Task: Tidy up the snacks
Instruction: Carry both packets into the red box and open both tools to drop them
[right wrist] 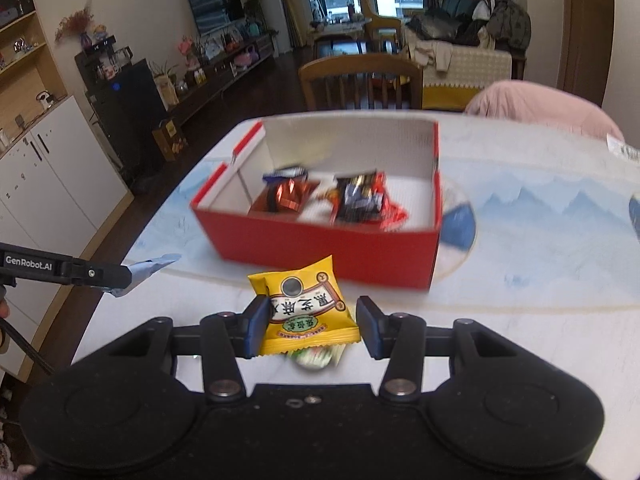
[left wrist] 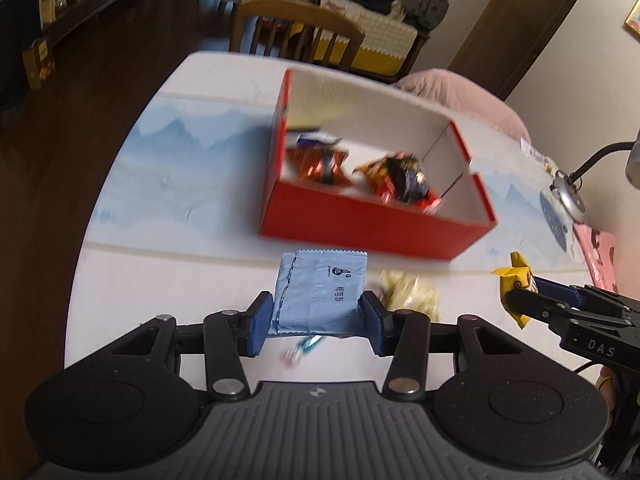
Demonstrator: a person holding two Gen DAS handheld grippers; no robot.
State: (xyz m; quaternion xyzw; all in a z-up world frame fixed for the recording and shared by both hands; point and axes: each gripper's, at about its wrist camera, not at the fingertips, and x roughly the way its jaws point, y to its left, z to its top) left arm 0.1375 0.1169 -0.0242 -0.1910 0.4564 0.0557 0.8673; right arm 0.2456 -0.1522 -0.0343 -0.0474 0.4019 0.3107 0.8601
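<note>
Carry step: left gripper (left wrist: 316,316) grasps blue packet (left wrist: 320,292), right gripper (right wrist: 310,322) grasps yellow packet (right wrist: 306,306); next, release both over red box (right wrist: 320,236).

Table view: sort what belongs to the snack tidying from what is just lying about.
Job:
- blue packet in left tool
- yellow packet in right tool
- red box
- gold snack

Lying about:
- desk lamp
- wooden chair

White table (left wrist: 132,280) bears a red box (left wrist: 360,220) and loose snacks (left wrist: 408,292).
</note>
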